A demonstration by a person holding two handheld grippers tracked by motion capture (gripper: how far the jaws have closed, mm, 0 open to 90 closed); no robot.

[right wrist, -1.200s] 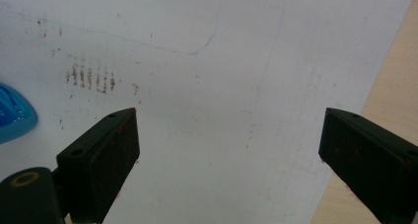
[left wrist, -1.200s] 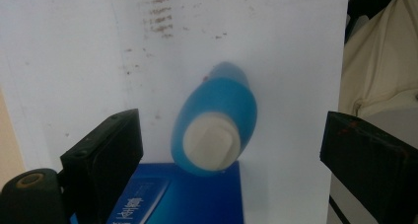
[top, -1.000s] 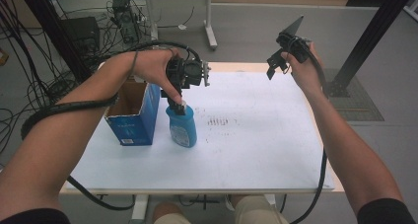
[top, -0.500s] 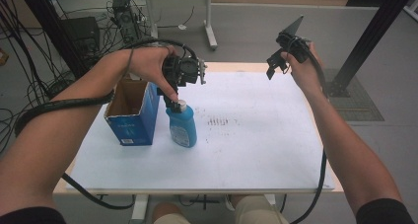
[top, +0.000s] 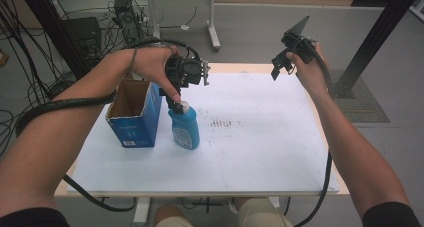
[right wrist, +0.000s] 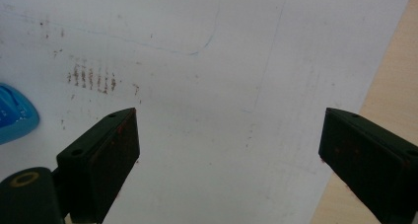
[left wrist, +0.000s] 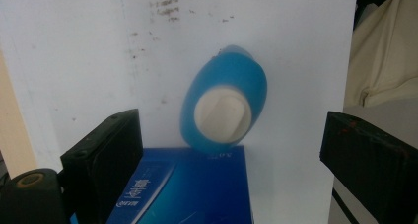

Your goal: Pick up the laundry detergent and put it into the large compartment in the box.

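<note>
both my claws are spread wide and hold nothing. my left gripper (top: 176, 103) hangs right over the white cap (left wrist: 223, 113) of the blue bottle (top: 184, 128), which stands upright on the white table (top: 260, 152), just beside the open blue box (top: 134, 118). if i come down off-centre, i think one jaw could knock the cap and tip the bottle over. my right gripper (top: 280, 67) hovers well apart, above the far edge.

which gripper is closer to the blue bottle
Left. The left gripper hangs open directly above the blue bottle's white cap, jaws spread to either side. The right gripper is held high over the table's far right corner, well away from it.
</note>
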